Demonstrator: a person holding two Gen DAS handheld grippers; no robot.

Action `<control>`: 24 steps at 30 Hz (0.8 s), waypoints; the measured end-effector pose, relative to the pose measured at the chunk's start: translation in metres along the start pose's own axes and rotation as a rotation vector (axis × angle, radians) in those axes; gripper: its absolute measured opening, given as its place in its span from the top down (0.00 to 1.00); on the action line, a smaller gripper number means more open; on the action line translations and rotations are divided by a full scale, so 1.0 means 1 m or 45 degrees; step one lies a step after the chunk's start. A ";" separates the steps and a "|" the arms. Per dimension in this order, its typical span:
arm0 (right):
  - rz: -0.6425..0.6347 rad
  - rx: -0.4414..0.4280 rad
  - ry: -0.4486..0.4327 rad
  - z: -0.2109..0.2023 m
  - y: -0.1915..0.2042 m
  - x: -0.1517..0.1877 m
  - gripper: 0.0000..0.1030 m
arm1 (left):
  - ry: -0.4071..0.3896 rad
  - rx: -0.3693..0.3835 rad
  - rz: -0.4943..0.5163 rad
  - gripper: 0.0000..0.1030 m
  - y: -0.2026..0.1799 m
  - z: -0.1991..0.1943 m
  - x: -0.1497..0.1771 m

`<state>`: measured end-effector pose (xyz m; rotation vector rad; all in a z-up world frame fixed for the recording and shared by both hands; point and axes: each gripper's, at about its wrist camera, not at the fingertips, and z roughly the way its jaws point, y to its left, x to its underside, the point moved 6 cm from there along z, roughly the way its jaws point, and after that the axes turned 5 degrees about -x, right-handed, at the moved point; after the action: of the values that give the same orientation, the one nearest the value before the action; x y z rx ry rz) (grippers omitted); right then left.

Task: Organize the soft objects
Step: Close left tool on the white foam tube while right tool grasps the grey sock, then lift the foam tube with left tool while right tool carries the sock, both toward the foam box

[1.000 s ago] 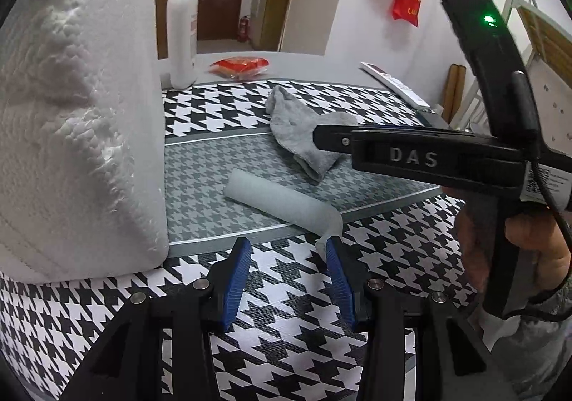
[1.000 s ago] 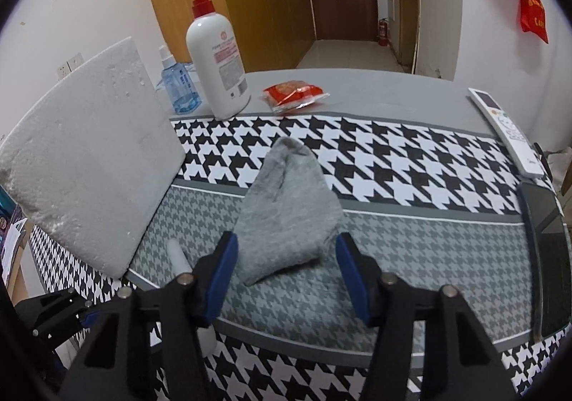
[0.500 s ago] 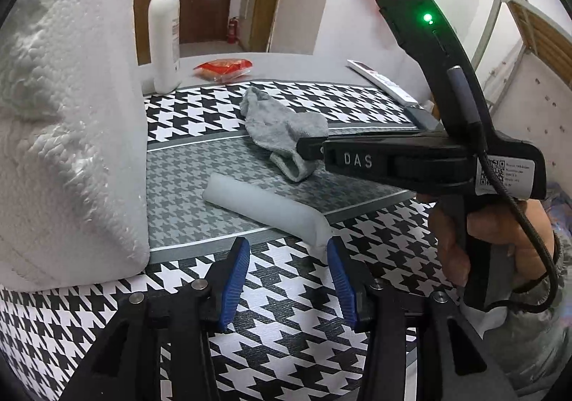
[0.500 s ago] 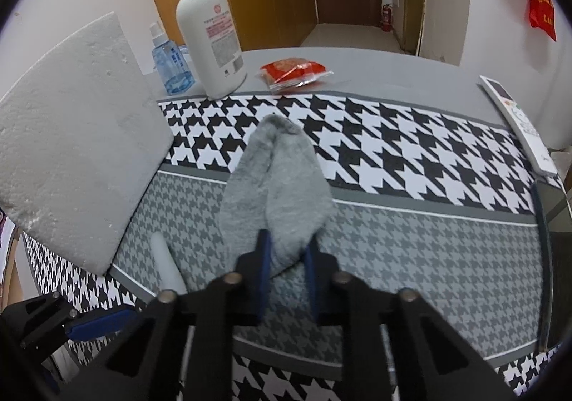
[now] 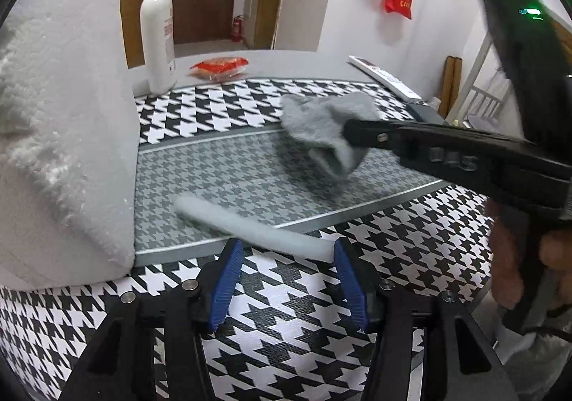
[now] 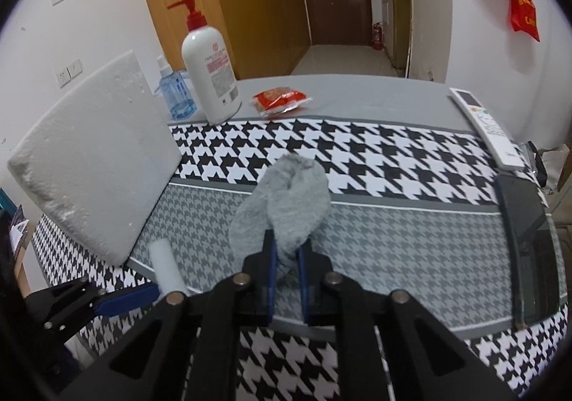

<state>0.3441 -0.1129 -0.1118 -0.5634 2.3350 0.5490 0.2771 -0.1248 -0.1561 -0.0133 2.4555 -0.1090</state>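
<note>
Two soft things matter right now, and the grey sock [image 6: 286, 211] is the one I've actually got: my right gripper [image 6: 286, 260] has its blue pads pinched tight on the near end of it, so the fabric bunches into a narrow waist between the fingers and fans out wider beyond. It's a fuzzy, light grey knit, crumpled and folded over itself, with the far end puckered into a little rosette of wrinkles. From my left side the sock [image 5: 327, 131] looks lifted and a bit motion-blurred, hanging off the right gripper's tip over the grey-check band of the houndstooth mat [image 5: 286, 322]. The other soft piece is a white foam tube [image 5: 250, 229], pale and matte with a slightly grainy skin, lying slantwise on the mat across the border between the grey band and the black-and-white part. My left gripper [image 5: 289, 279] sits just short of it, fingers spread and just been opening wider, nothing between them, the tube's near end right past the tips. A big white foam block [image 6: 96, 165], pebbly on its surface, leans at the left edge of the mat. Behind it all: a pump bottle [image 6: 211, 68], a red snack packet [image 6: 280, 99] and a white remote [image 6: 486, 125].
</note>
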 end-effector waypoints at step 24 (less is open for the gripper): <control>0.093 -0.014 -0.143 -0.056 -0.030 0.018 0.87 | 0.042 -0.131 -0.292 0.72 0.000 0.018 -0.013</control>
<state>0.3195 -0.1711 -0.0926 -0.4426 2.2541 0.6118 0.2988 -0.1256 -0.1615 -0.3408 2.4826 -0.0829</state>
